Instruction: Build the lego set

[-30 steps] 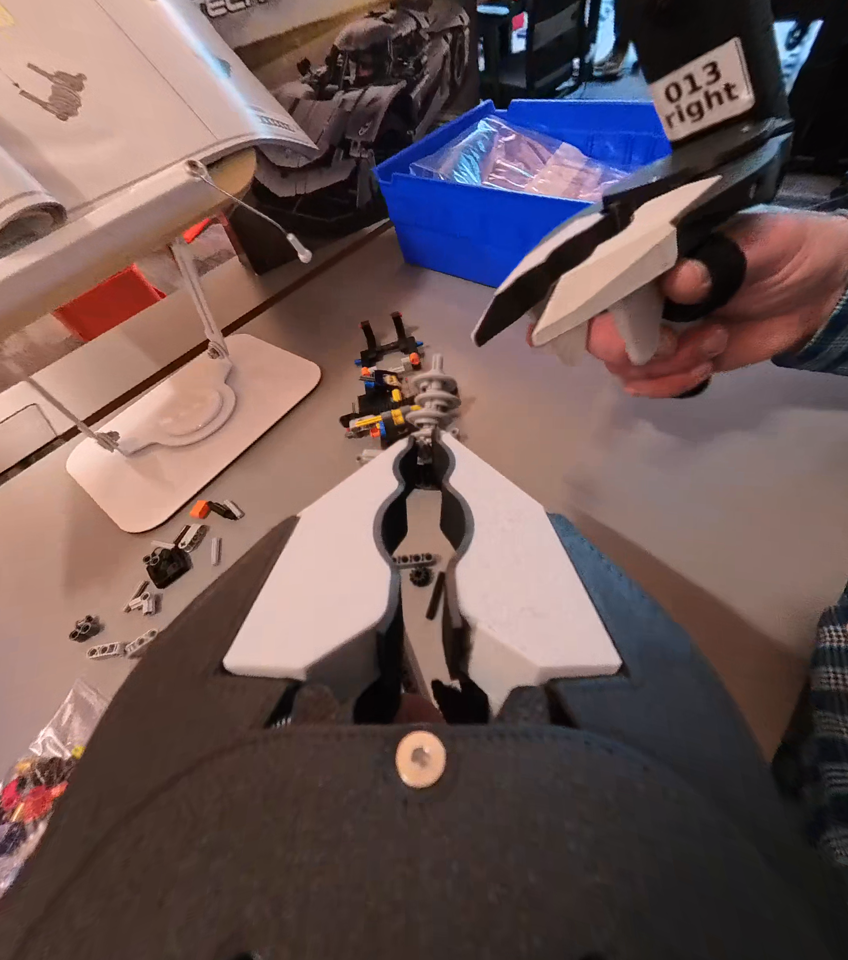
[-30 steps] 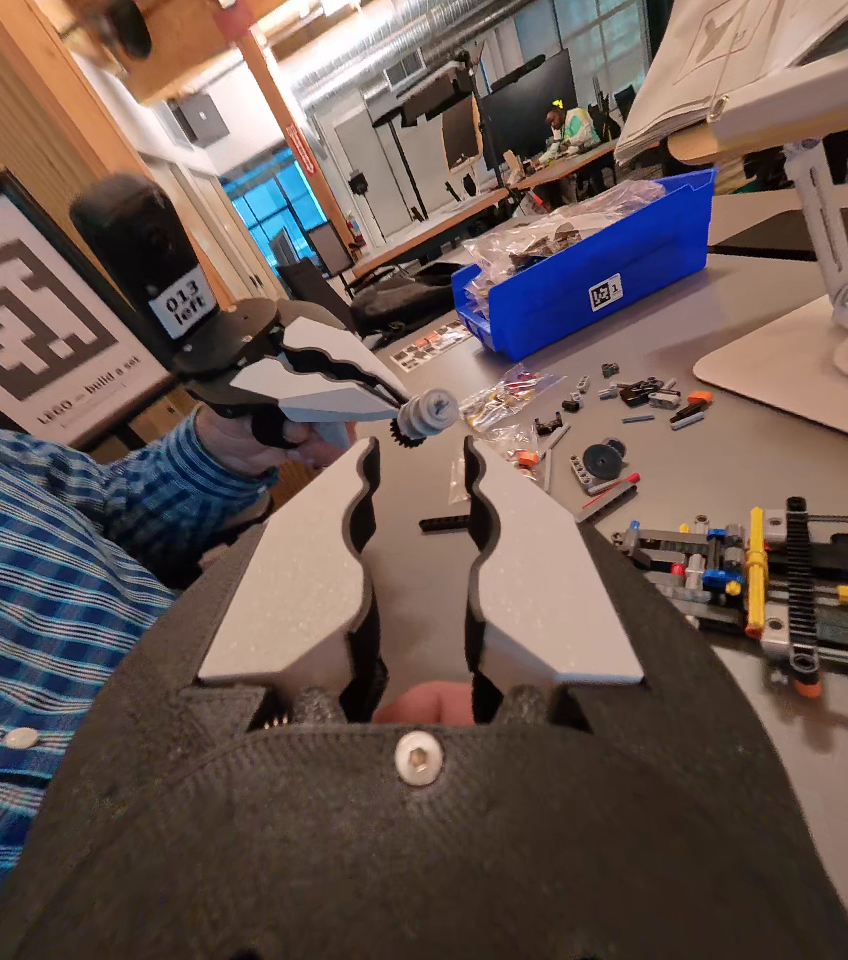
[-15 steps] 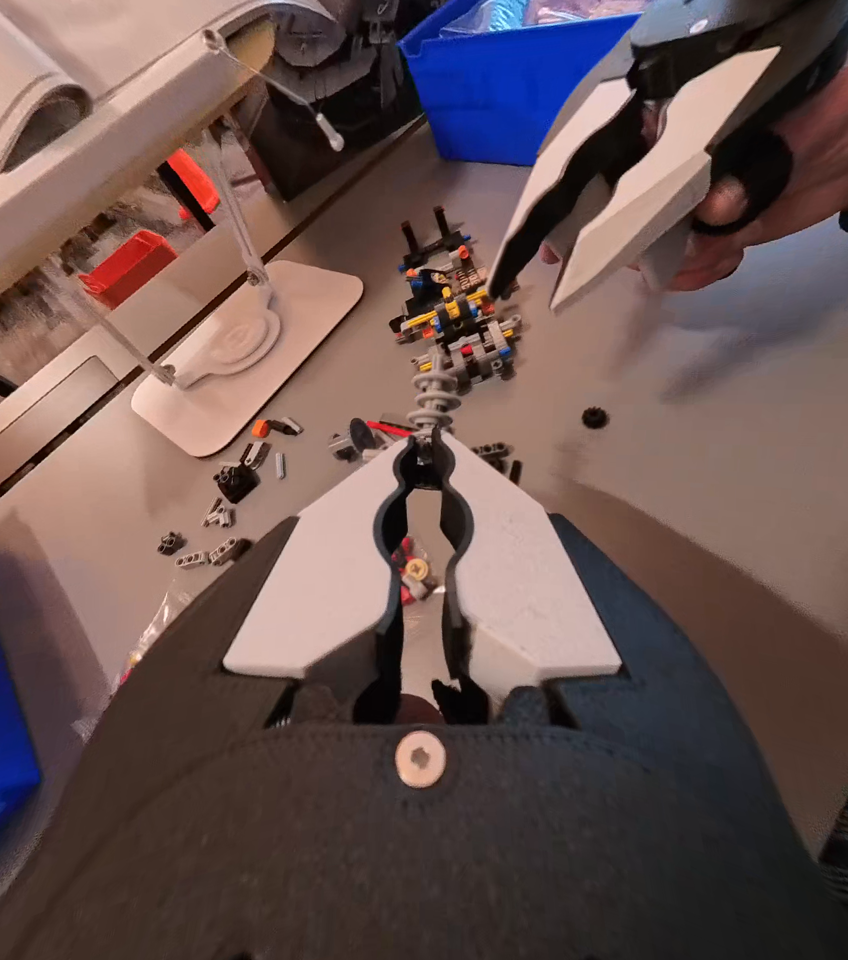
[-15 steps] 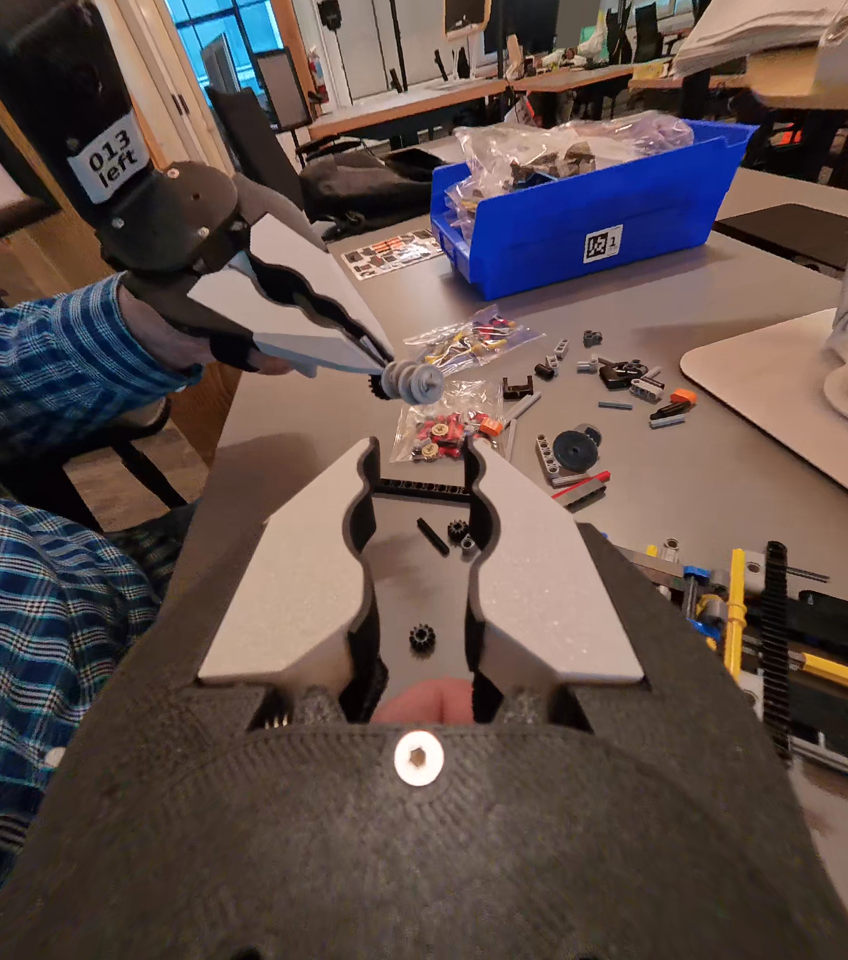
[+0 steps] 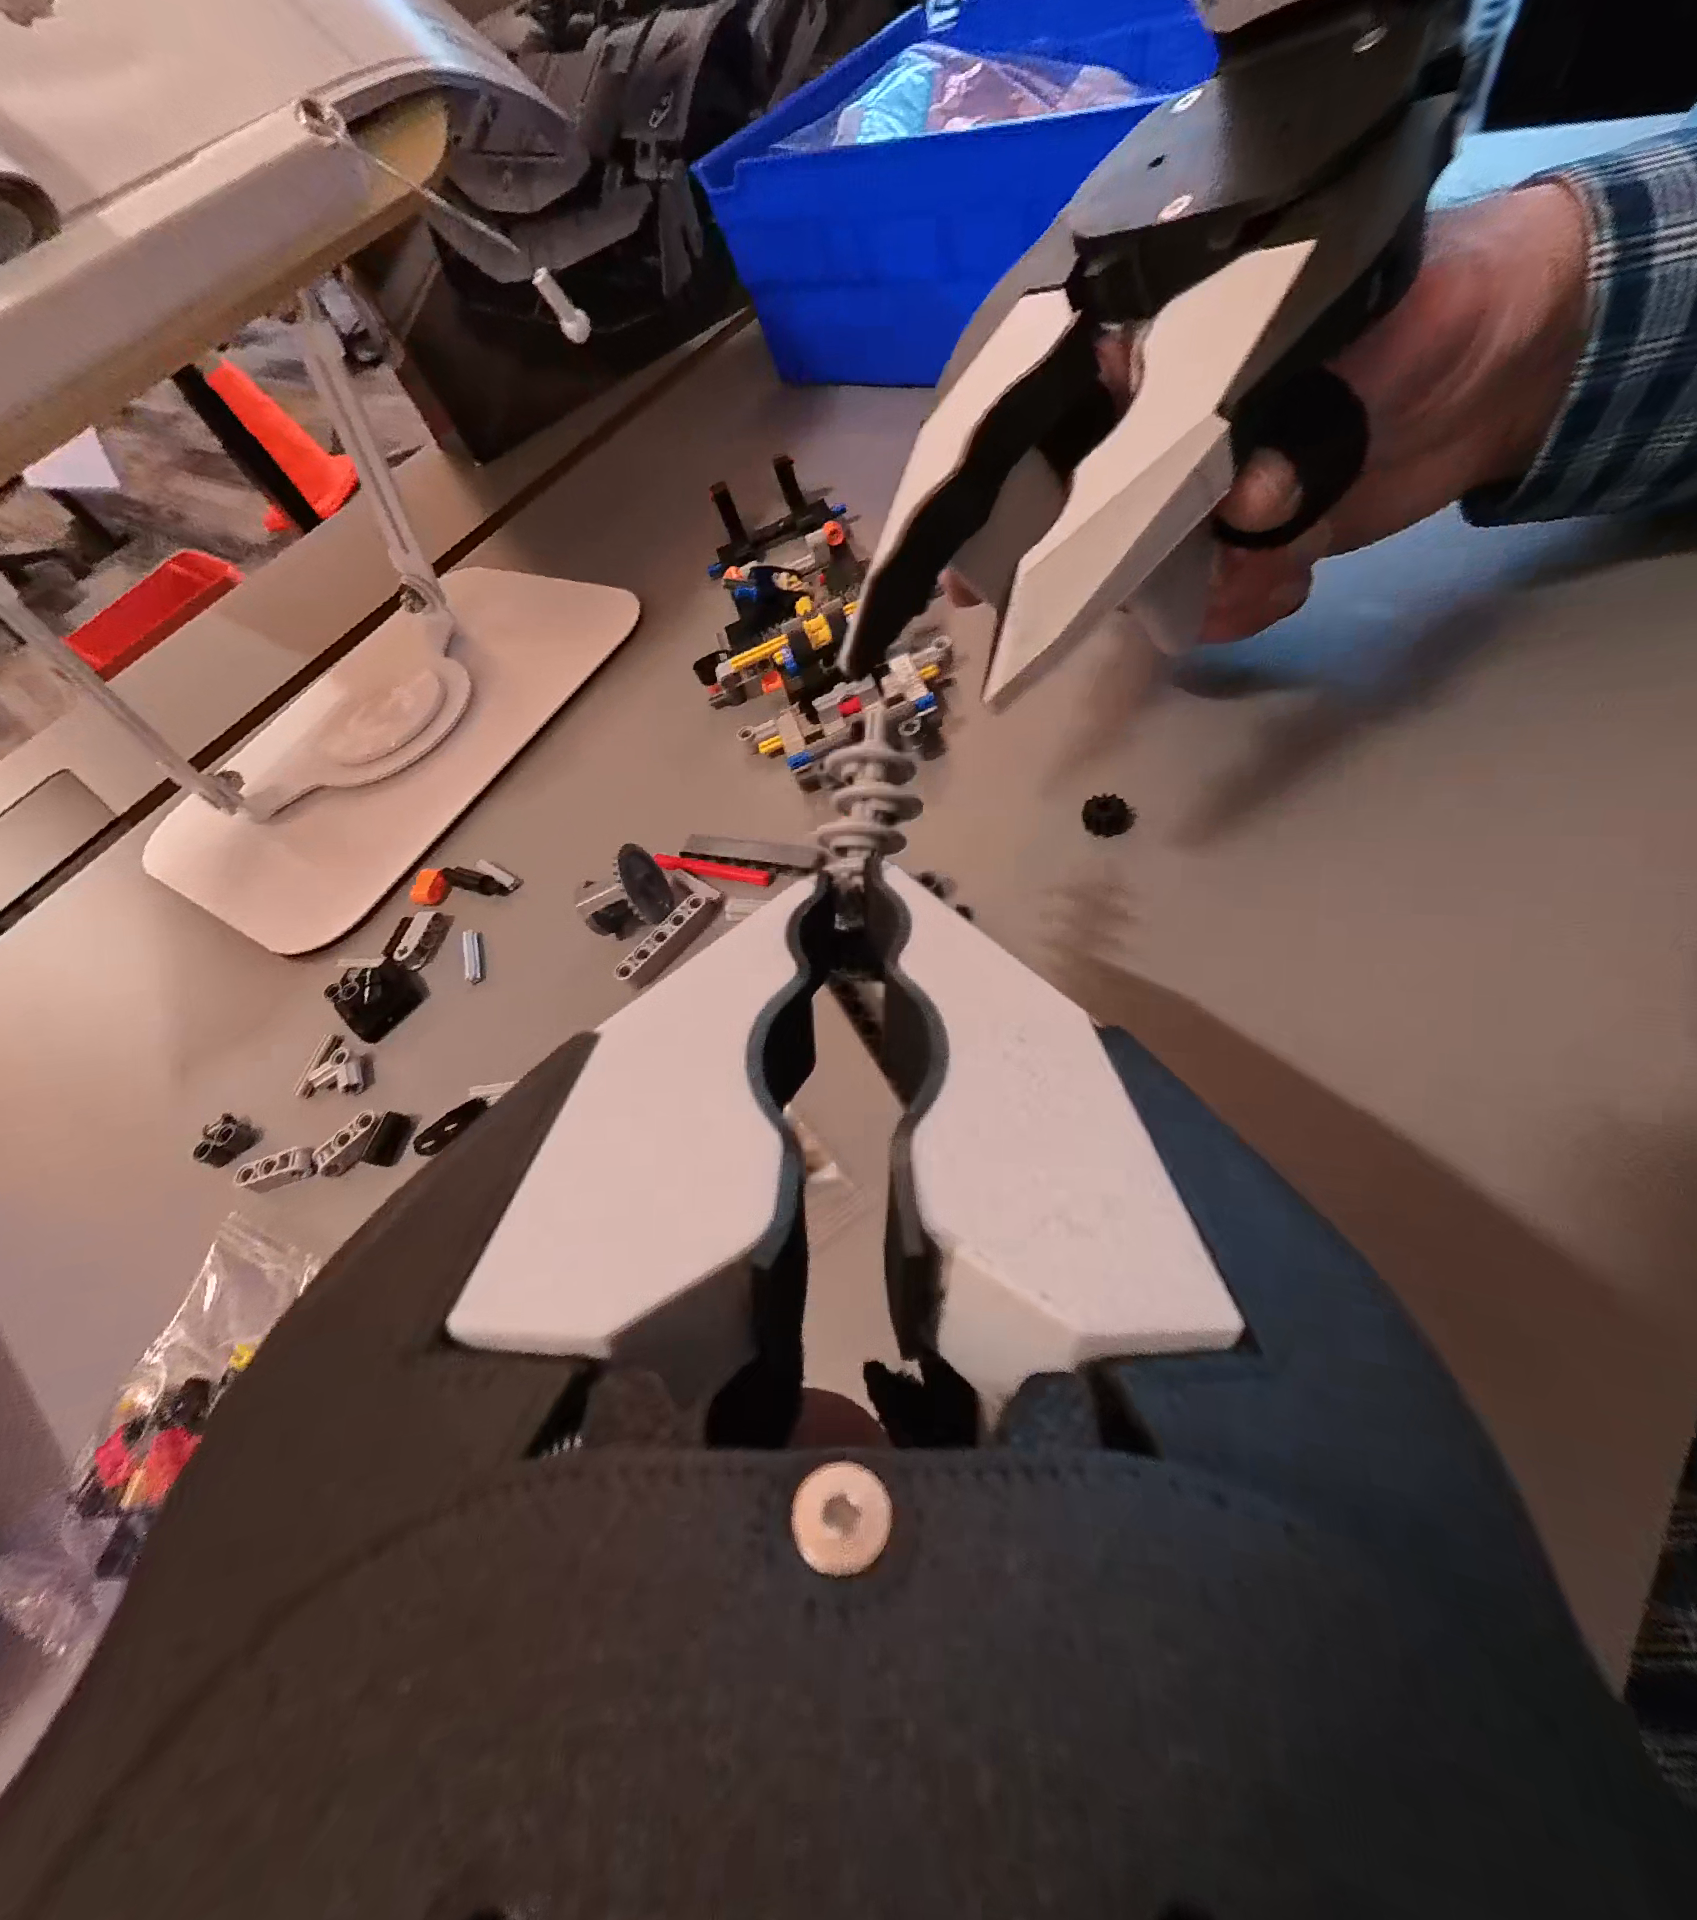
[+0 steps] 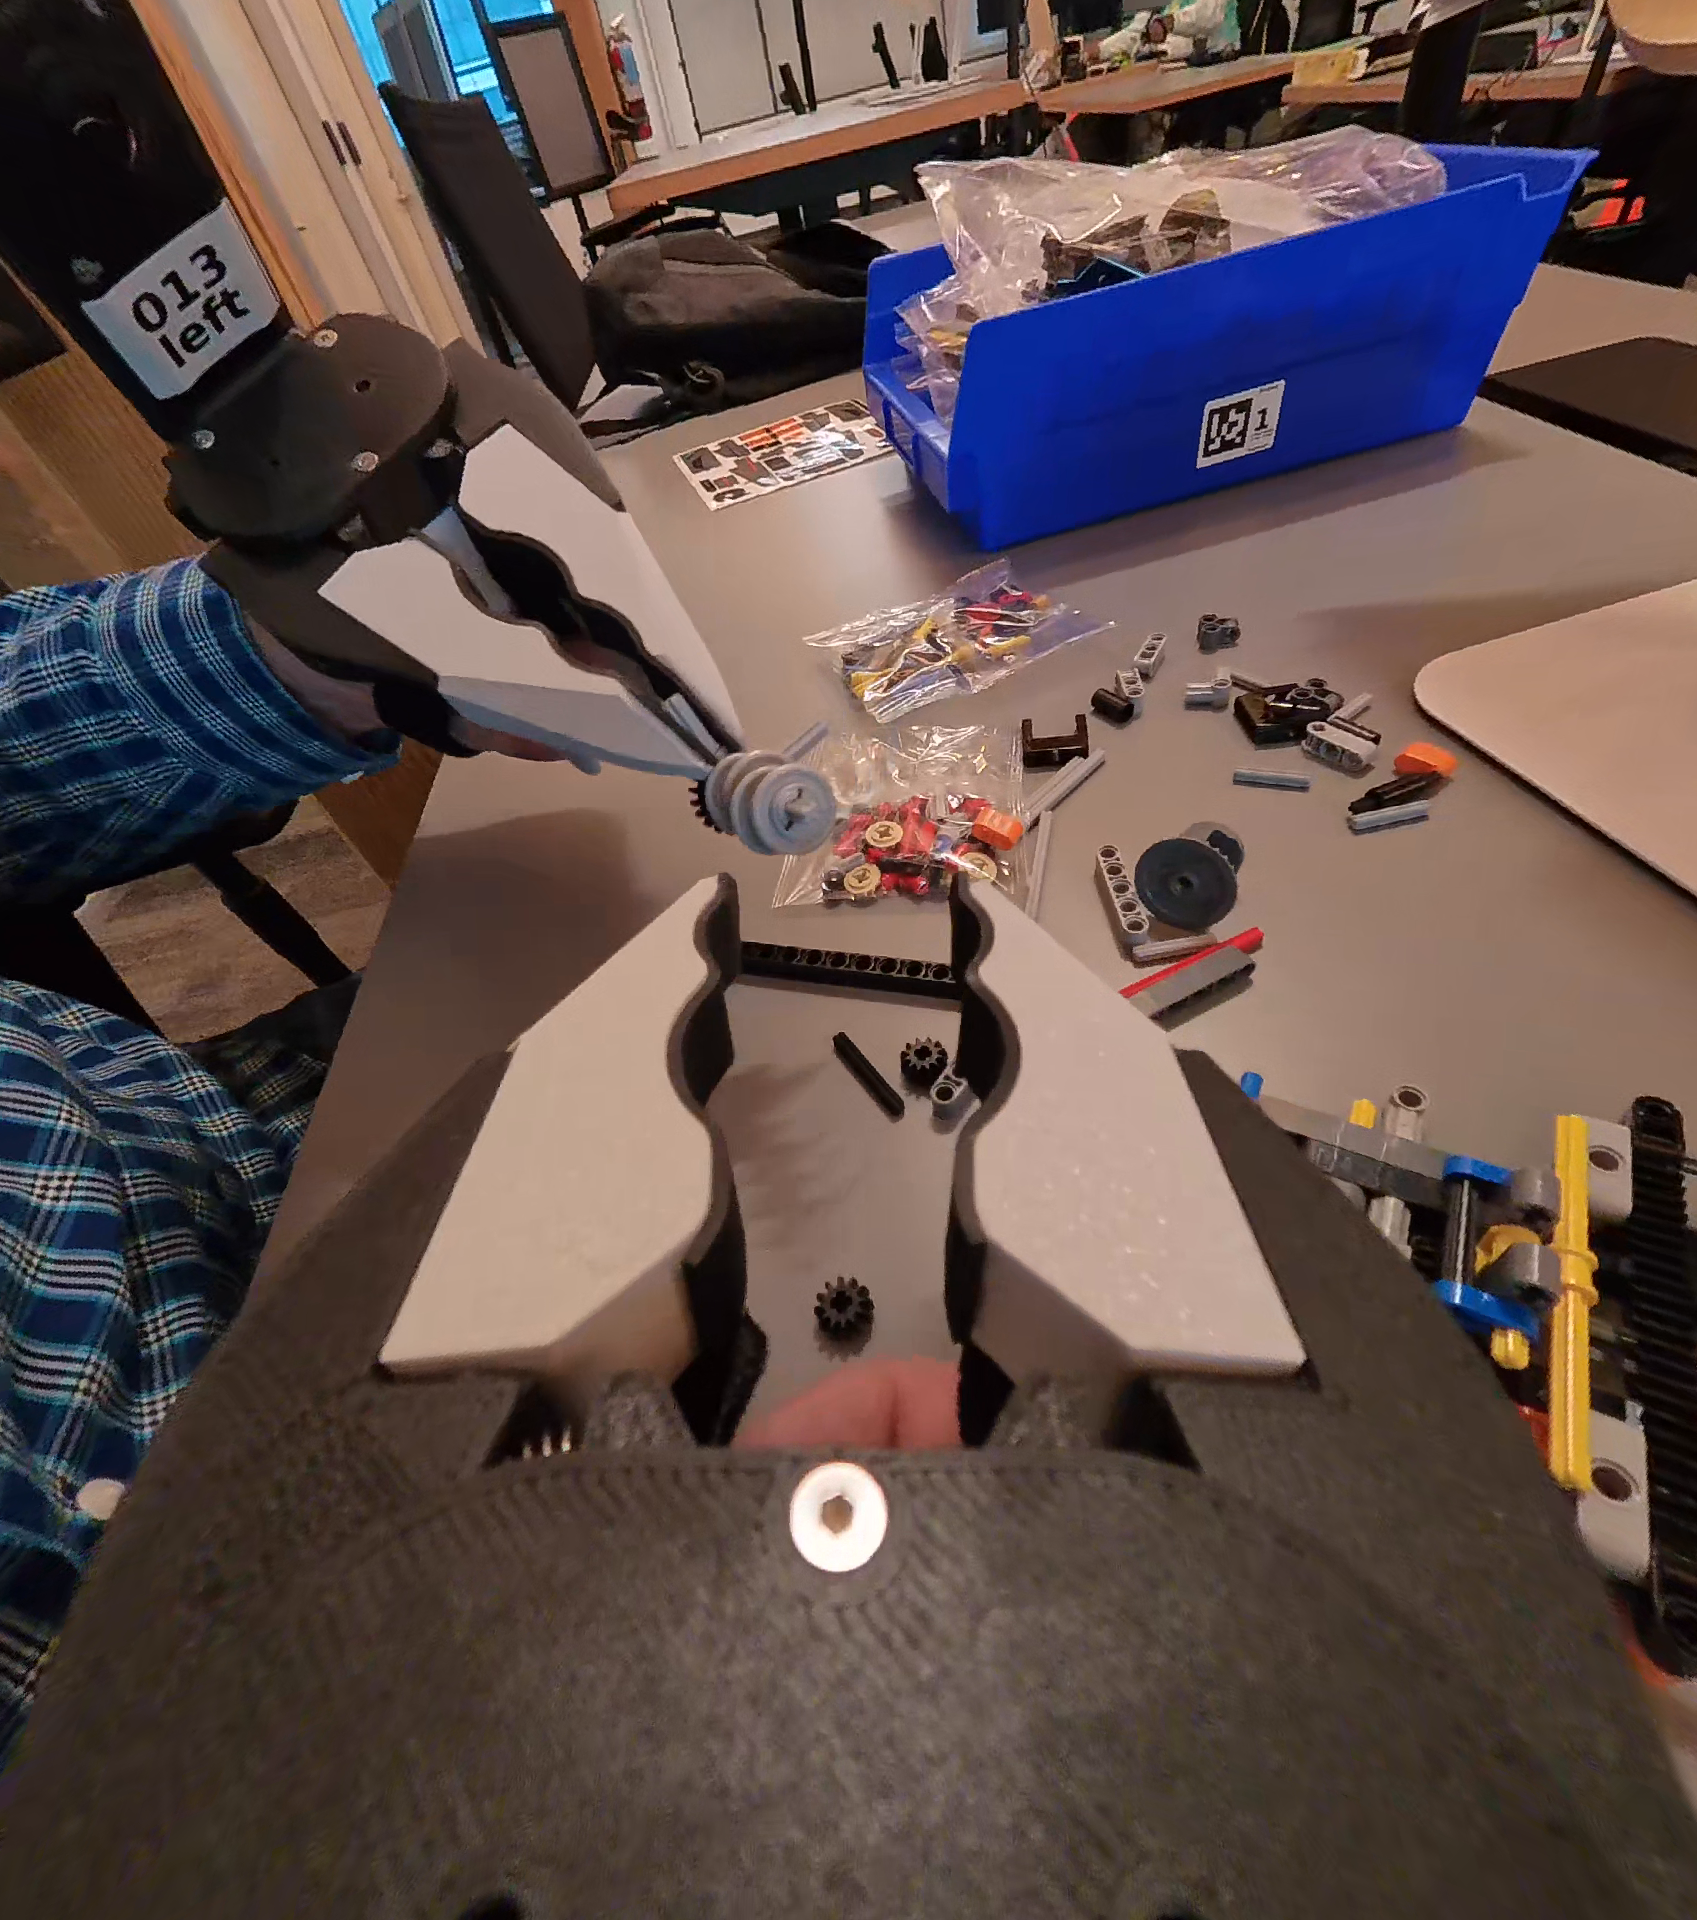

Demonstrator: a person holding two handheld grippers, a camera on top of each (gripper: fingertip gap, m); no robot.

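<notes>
Grey tabletop [image 6: 1446, 582], blue bin [image 6: 1187, 395] marked with a black-and-white square tag, blue plaid sleeve [image 6: 96, 707], pale grey ridged piece [image 6: 771, 800], black gear [image 6: 842, 1305], yellow, blue and black half-built model [image 6: 1571, 1278], orange part [image 6: 1424, 758], white stand base [image 5: 387, 748].

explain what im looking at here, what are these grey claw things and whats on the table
Each claw is a hand-held two-finger tool with a camera looking along its fingers, so there are two pictures, one per hand. The left tool is shut on a light grey ridged lego shock absorber. The right tool is open and empty, above a small black lego gear. On the grey table lie a half-built multicoloured lego assembly, loose pieces, clear bags of parts, a blue plastic bin and a white stand base.
</notes>
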